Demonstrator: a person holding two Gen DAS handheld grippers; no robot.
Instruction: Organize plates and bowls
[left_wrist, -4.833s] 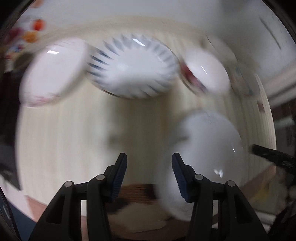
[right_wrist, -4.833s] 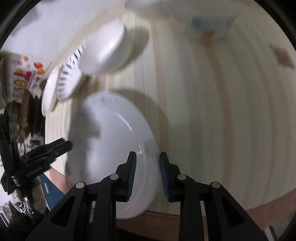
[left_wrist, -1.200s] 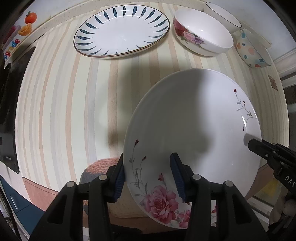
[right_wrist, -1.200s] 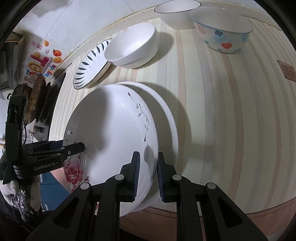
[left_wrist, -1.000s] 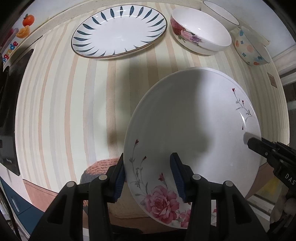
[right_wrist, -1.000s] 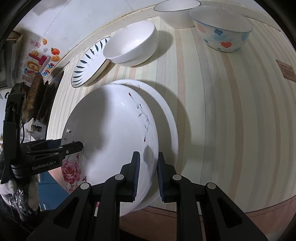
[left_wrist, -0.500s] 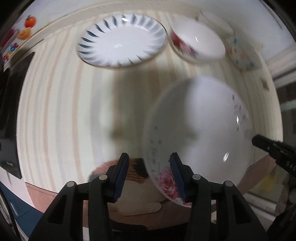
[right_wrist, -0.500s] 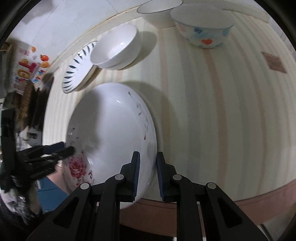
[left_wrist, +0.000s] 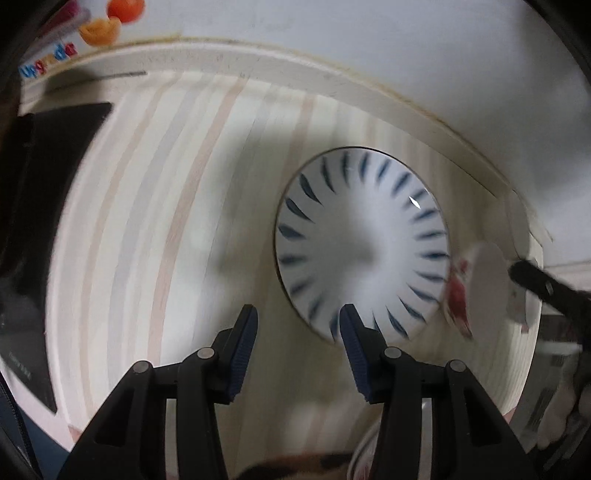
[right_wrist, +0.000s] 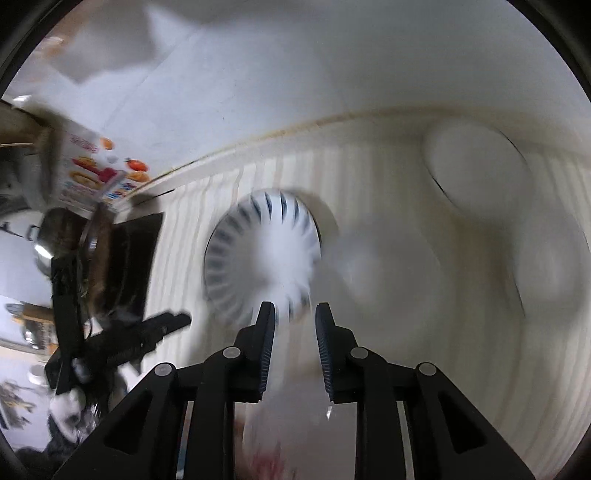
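Note:
A white plate with dark blue petal marks (left_wrist: 364, 240) lies on the striped counter (left_wrist: 155, 229); it also shows in the right wrist view (right_wrist: 258, 254). My left gripper (left_wrist: 297, 321) is open and empty, just short of that plate's near-left rim. My right gripper (right_wrist: 293, 314) is open and empty, close to the plate's near edge. A white bowl with red flowers (left_wrist: 484, 288) sits to the right of the plate, blurred. A rose plate edge (right_wrist: 273, 450) shows blurred below the right gripper.
Two blurred white bowls (right_wrist: 476, 173) (right_wrist: 550, 269) stand at the back right of the counter. A black cooktop (left_wrist: 40, 206) lies at the left. The wall (left_wrist: 332, 55) runs close behind the plate. The right gripper's tip (left_wrist: 535, 280) shows at the left view's right edge.
Both grippers have let go of the rose plate and swung up and forward toward the blue-petal plate. The right gripper's jaws have opened. Both views are motion blurred.

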